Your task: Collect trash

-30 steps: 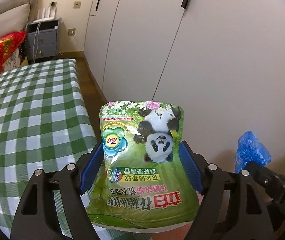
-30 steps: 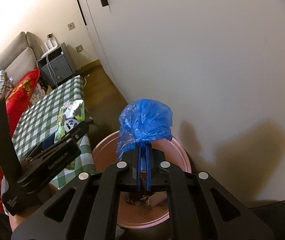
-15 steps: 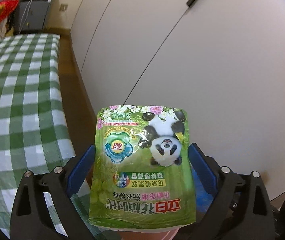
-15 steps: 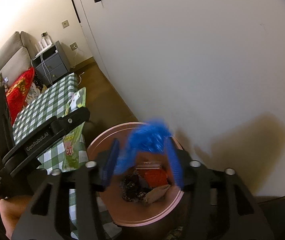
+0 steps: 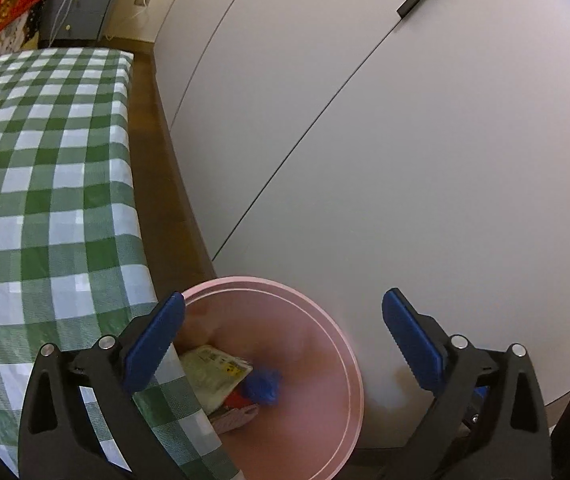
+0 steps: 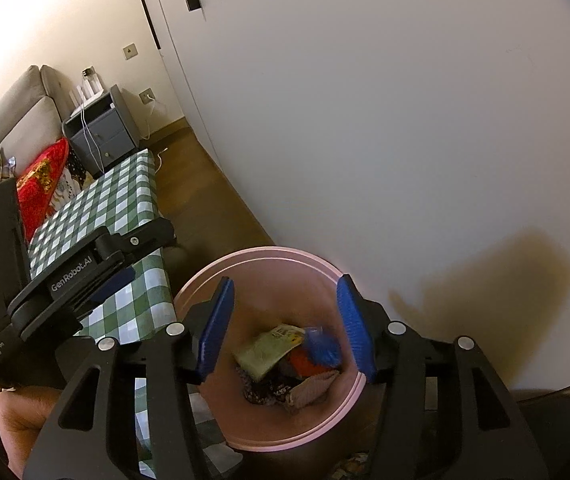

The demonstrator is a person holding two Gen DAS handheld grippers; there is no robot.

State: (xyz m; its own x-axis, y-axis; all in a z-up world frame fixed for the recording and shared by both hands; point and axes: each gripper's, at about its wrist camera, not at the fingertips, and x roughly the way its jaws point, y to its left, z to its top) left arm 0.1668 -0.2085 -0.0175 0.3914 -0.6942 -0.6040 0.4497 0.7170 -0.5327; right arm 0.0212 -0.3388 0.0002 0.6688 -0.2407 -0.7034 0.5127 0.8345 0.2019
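A pink trash bin [image 5: 355, 364] stands on the floor between the table and the white cupboard. Inside it lie the green panda pouch [image 5: 213, 376], back side up, and the blue plastic bag [image 5: 263, 386], on top of other trash. My left gripper [image 5: 284, 298] hovers over the bin's left side, its jaws opening wide with nothing between them. In the right wrist view my right gripper [image 6: 285, 282] hangs open straight above the bin [image 6: 269, 250], with the pouch [image 6: 267, 350] and the blurred blue bag [image 6: 323, 346] below it.
The table with a green checked cloth [image 5: 45, 200] borders the bin on the left. White cupboard doors [image 5: 405, 160] rise close behind it. A grey nightstand [image 6: 101, 132], a sofa and a red cushion [image 6: 41, 184] lie farther back. A hand [image 6: 25, 420] holds the left gripper.
The left gripper opened and the green pouch dropped into the bin. The right gripper opened and the blue bag fell in too. The left view tilted further down toward the bin.
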